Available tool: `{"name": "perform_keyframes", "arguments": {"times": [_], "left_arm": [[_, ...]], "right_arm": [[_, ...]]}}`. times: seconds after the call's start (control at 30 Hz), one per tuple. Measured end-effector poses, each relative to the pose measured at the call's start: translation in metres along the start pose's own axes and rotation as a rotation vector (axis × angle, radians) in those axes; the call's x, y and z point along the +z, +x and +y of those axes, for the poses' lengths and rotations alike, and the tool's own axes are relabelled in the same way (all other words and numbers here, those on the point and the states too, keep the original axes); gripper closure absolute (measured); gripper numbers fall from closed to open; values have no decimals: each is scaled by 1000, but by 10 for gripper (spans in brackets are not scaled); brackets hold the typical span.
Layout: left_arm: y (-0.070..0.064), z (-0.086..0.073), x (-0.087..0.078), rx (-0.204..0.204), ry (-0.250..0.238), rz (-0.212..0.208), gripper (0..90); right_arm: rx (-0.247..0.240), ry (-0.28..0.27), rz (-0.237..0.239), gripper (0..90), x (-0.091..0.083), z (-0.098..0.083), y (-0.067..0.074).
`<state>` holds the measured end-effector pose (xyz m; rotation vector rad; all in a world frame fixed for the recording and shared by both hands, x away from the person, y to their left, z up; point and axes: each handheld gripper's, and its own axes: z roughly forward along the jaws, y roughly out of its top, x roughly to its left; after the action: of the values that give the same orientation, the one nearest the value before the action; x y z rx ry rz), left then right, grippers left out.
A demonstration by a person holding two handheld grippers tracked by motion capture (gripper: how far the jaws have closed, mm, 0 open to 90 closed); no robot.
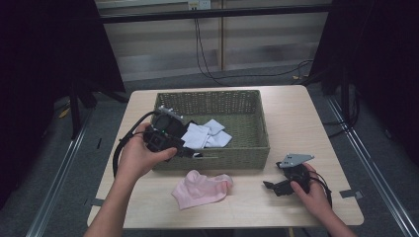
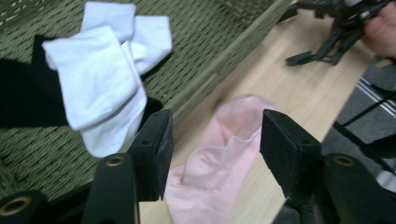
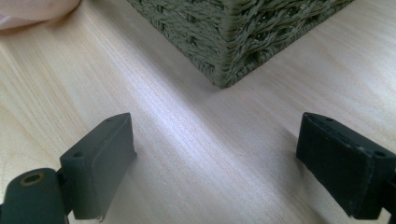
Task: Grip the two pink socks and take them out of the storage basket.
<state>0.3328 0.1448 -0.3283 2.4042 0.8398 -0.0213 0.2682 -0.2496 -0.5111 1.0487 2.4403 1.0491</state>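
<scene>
Left gripper [image 2: 215, 140] fingers parted and empty, pink sock [image 2: 219, 158] on the table just beyond them.

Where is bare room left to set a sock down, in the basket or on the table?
Free: the basket's right half beside the white socks; the table right of the basket; the front edge left of the pink sock. Crowded: the basket's left, under the left gripper.

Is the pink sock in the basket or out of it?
Out. The pink sock lies crumpled on the table, just in front of the basket; white socks are inside.
</scene>
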Motion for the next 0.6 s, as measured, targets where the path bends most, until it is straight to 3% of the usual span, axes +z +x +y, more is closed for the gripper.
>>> {"name": "perform_keyframes", "arguments": {"times": [0.47,0.6], "left_arm": [[12,-51,35,-8,11,40,394],[13,-62,46,-13,1,25,379]], "right_arm": [[-2,0,0,106,0,0,0],[-1,-1,0,106,0,0,0]]}}
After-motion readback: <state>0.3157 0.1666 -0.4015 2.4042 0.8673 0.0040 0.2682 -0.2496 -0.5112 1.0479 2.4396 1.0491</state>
